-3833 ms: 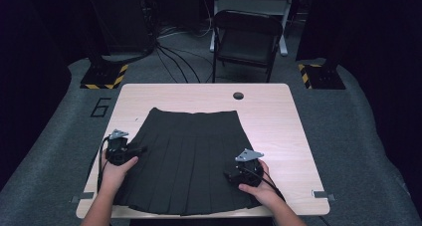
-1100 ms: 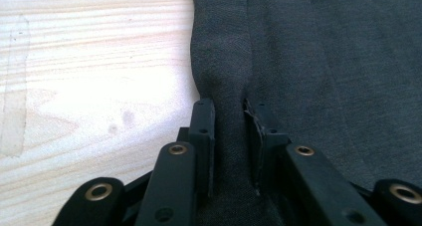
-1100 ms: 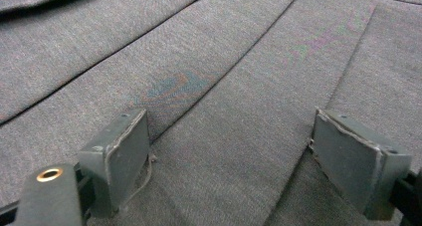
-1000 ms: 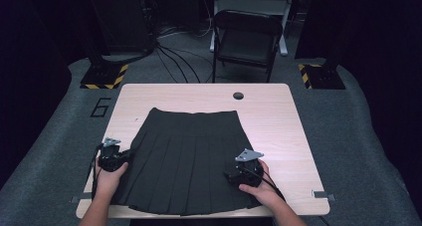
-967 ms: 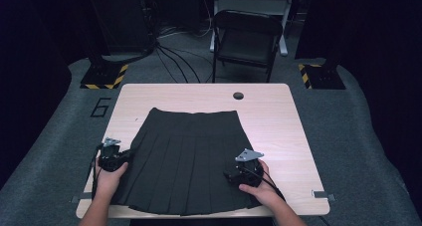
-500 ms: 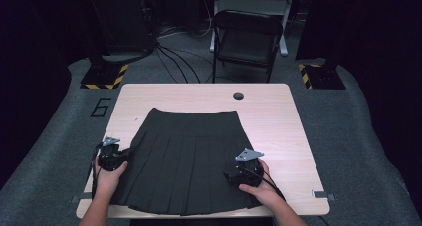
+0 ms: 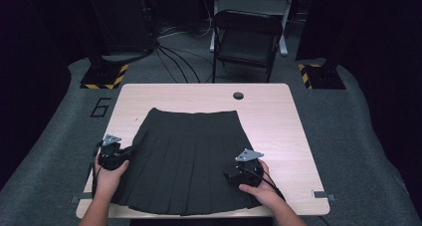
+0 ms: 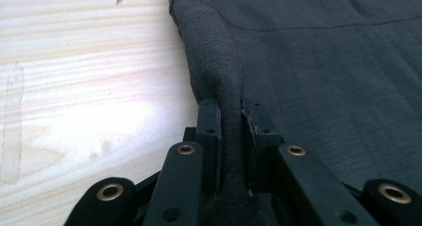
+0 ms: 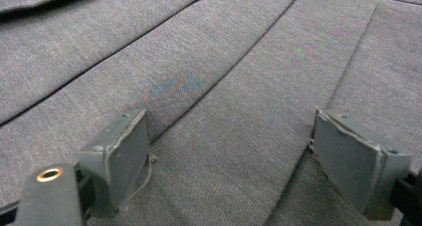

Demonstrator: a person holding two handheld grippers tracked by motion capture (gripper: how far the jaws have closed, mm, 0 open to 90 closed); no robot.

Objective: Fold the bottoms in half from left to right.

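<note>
A dark grey pleated skirt (image 7: pixel 189 156) lies spread flat on the light wooden table (image 7: pixel 268 116), waistband toward the far side. My left gripper (image 7: pixel 122 154) sits at the skirt's left edge, shut on a raised fold of that edge (image 8: pixel 219 81). My right gripper (image 7: pixel 234 176) rests on the skirt's lower right part, its jaws wide open over the pleats (image 9: pixel 224 111) with flat cloth between the pads (image 9: pixel 119 156).
A small round hole (image 7: pixel 238 95) sits near the table's far edge. A black folding chair (image 7: pixel 246 39) stands behind the table, with cables on the floor. Bare tabletop lies left of the skirt (image 8: pixel 74 86) and to its right.
Since 3.8 s ago my left gripper has moved left from on top of the skirt to its left edge and shut on it. In the last second nothing has visibly moved.
</note>
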